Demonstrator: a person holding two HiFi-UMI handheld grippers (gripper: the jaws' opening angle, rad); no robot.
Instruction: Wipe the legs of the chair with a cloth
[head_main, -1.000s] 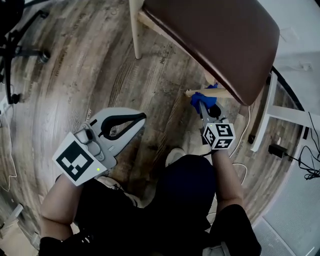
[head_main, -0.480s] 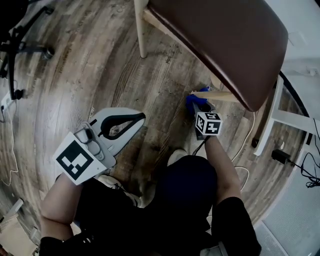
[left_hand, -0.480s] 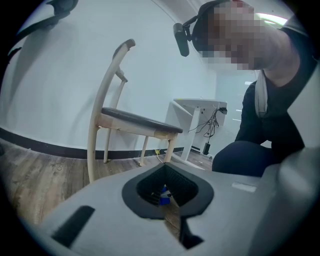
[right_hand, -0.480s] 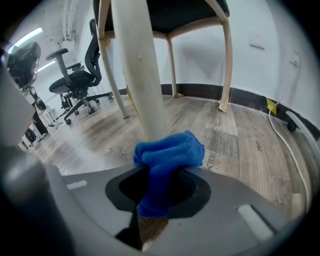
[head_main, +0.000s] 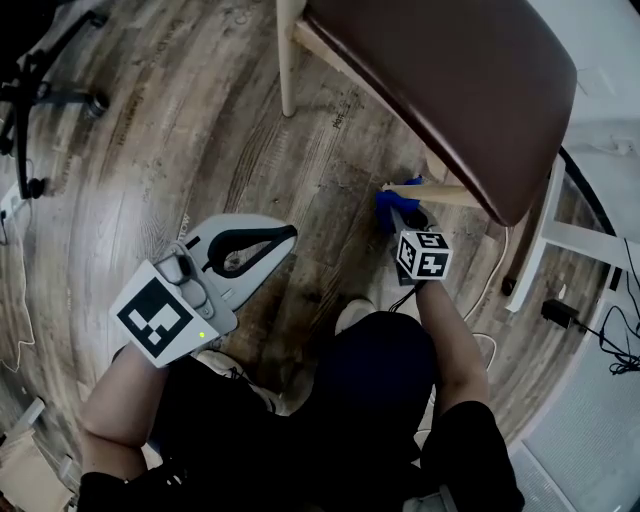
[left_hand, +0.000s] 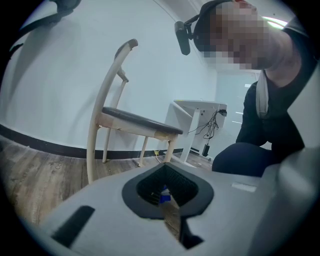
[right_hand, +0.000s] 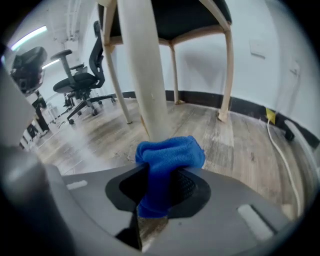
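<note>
A chair with a brown seat (head_main: 450, 80) and cream legs stands on the wood floor. My right gripper (head_main: 400, 215) is shut on a blue cloth (head_main: 392, 198), low by the chair's near leg (head_main: 442, 191). In the right gripper view the bunched cloth (right_hand: 170, 155) presses against that cream leg (right_hand: 145, 75), just above the floor, with the right gripper (right_hand: 160, 187) directly behind it. My left gripper (head_main: 282, 236) hangs shut and empty to the left, away from the chair. Its own view looks at the whole chair (left_hand: 135, 125) from the side.
An office chair base (head_main: 40, 85) is at the far left. A white desk frame (head_main: 545, 225) and cables (head_main: 610, 330) lie to the right, and a white cord (right_hand: 280, 145) runs along the floor. The person's shoe (head_main: 350, 312) is close under the grippers.
The right gripper with the cloth has slid a little to the left along the base of the chair leg, then eased back. The left gripper has hardly moved.
</note>
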